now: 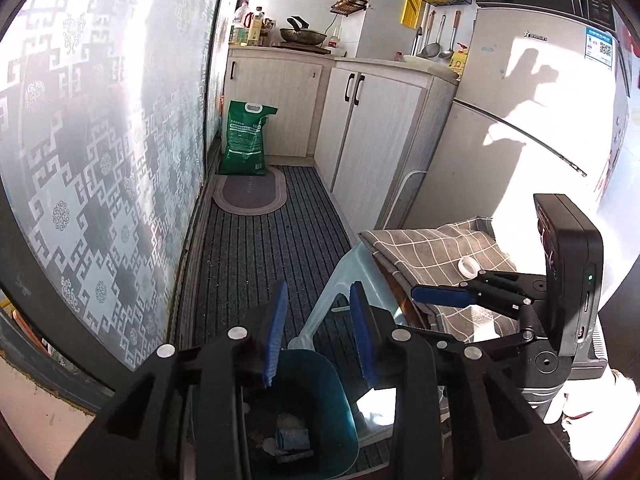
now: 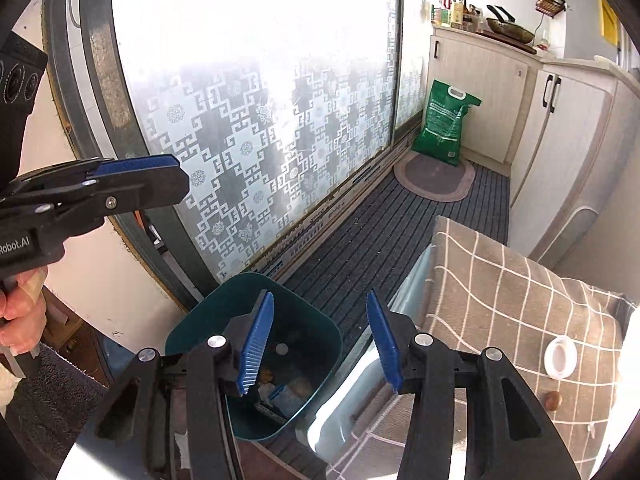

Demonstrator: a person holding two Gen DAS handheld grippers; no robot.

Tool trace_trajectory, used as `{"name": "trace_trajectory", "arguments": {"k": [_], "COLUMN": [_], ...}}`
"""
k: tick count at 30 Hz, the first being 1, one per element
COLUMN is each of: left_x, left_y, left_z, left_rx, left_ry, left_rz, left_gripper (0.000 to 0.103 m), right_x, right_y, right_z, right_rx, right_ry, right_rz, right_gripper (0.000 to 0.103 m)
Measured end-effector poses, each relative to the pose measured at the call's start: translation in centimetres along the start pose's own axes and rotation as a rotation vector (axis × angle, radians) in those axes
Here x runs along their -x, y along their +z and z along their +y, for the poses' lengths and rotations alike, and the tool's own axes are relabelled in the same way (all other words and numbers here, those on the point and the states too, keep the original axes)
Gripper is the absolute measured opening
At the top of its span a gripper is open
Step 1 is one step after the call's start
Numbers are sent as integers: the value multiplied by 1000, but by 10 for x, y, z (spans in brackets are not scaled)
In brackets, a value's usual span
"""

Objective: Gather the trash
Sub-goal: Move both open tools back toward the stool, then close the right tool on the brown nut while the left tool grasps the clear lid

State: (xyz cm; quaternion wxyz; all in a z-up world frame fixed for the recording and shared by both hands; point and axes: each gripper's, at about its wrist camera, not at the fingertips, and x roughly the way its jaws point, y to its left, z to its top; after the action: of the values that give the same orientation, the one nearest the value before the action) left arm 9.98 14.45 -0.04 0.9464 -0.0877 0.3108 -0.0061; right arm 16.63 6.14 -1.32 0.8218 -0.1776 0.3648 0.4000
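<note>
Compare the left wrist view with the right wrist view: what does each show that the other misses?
Left only: the fridge with hand shadows on it, hanging ladles, and the right gripper seen from the side.
Right only: a small brown bit on the cloth, the left gripper, and the hand holding it.
Both: the teal bin with trash inside, the checked cloth, the white ring, the green bag, and the patterned glass door.
</note>
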Motion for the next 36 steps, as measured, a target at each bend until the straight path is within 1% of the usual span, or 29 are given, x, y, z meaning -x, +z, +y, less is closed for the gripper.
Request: {"name": "trace_trajectory", "arguments": {"k": [2,8,10,16,19,23,25,27,29,31,32,34,35,36], "left_x": [-5,-22,-28,-48,-58,-69,-74,-78,-83,-88,-91,-97,-100,-102], "left_y": [3,9,10,11,10,8,8,8,8,7,6,6,5,4], "left_z": [-11,-44,-55,-84,-91,-101,-106,-110,-115,-120,-122,-127,-129,-132], "left_rx": [-13,-42,-54,-91,-102,-107,-110,-118,-121,-125,-129,-136,-139,-142], "left_ry": [-14,-49,-61,-84,-84,-85,-95,-95,-98,-101,-100,-102,-102,-103], "left_rz": [0,8,13,36,50,66,72,77,83,91,95,105,110,115], "left_gripper": [38,40,41,43,43,43,44,45,46,46,47,47,48,49], "right_x": [9,30,37,48,48,45,43,39,33,26,23,20,20,20], "right_y": [-4,-20,-25,-45,-56,-69,-74,-79,-81,-83,-84,-84,-84,-83], "right_z": [-15,-59,-73,-116,-130,-146,-152,-155,-159,-160,-161,-161,-162,-162], "right_rx": [-17,-54,-76,-156,-164,-202,-220,-237,-243,-240,-238,-239,-240,-237], "right_ry": [-23,-134,-153,-213,-269,-280,-268,-259,-251,-255,-254,-244,-238,-228], "right_rz": [-8,-16,-17,10,32,61,73,86,96,110,118,111,112,112], "right_gripper": [49,49,49,49,49,49,49,42,38,35,33,31,28,22]}}
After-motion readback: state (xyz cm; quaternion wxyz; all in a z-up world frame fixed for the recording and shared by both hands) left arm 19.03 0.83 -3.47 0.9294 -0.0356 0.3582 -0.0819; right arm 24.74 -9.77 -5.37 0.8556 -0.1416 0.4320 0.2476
